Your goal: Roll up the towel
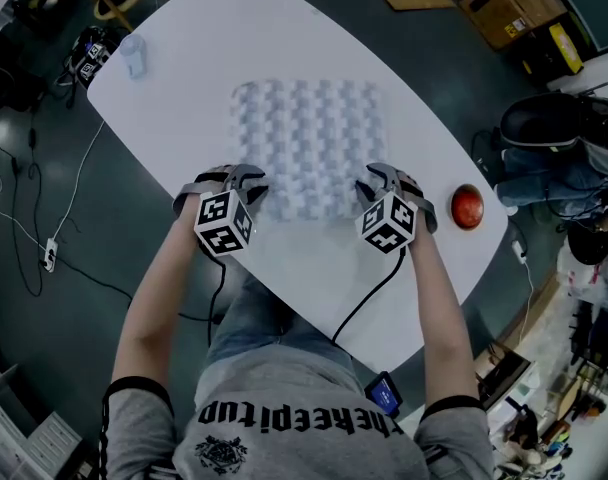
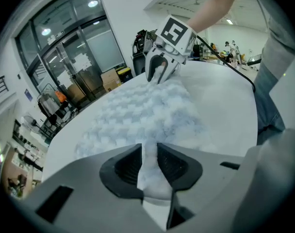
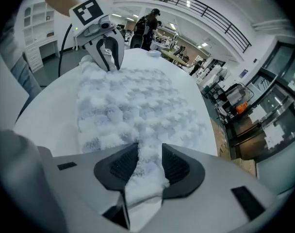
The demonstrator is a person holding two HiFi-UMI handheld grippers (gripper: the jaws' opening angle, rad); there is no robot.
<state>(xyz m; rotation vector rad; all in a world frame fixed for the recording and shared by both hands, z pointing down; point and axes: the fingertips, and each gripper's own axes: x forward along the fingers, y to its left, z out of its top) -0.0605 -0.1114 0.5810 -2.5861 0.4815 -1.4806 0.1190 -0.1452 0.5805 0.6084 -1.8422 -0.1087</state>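
white fluffy towel [image 1: 306, 138] lies almost flat on the table [image 1: 184, 63], its near corners pinched by the left gripper [image 1: 246, 181] and right gripper [image 1: 376, 181], so i judge the roll barely begun, nearly all remaining.

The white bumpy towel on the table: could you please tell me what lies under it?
The white bumpy towel lies spread on the white oval table, and bare tabletop shows all round it. Whatever sits directly beneath the cloth is covered and cannot be seen.
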